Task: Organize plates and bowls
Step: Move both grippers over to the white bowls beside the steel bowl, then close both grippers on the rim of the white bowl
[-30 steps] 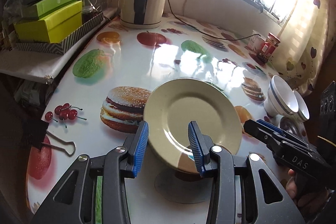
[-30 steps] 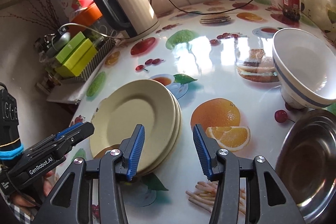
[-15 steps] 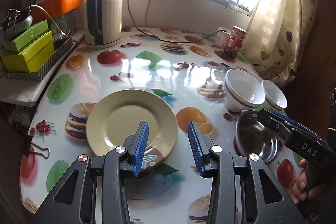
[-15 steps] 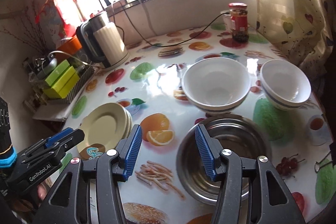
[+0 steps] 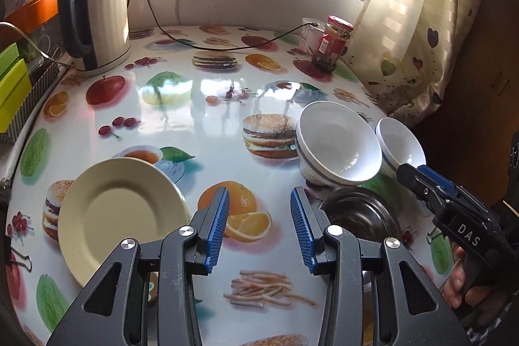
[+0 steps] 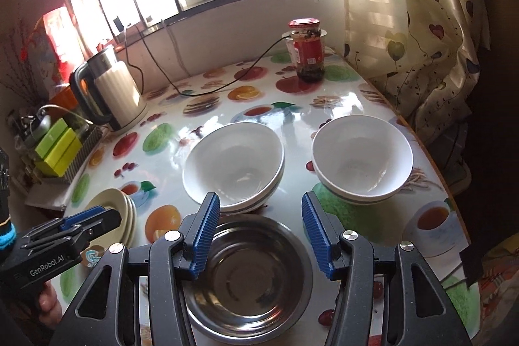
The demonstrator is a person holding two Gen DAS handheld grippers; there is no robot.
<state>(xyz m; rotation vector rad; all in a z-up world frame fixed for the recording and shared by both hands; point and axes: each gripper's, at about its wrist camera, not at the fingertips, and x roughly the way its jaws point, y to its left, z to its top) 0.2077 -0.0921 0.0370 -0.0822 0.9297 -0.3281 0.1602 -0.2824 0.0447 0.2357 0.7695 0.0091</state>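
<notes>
Plates sit in a cream stack near the left edge of the counter, which is covered in a glossy cloth printed with fruit, burgers and fries. In our left wrist view the top plate shows its whole face and lies flat, just left of the printed orange. We hold the left gripper above the counter with its blue fingers spread and nothing between them; it hangs over the printed orange slices, beside the plates rather than over them.

To the right stand the bowls. The larger white bowl with a blue band stands upright near the middle of the counter, and the smaller white bowl stands just beside it, toward the curtain; from the left wrist view their rims look close to touching, but we cannot tell if they do. In front of them rests a steel bowl, its rim close to the base of the larger white bowl.

We hold the right gripper directly above the steel bowl, its fingers wide apart and empty, one to each side of the bowl's far rim.

At the back of the counter stands a kettle on its base, with a black cord trailing toward a red-lidded jar near the curtain. Green boxes sit in a tray at the far left.
</notes>
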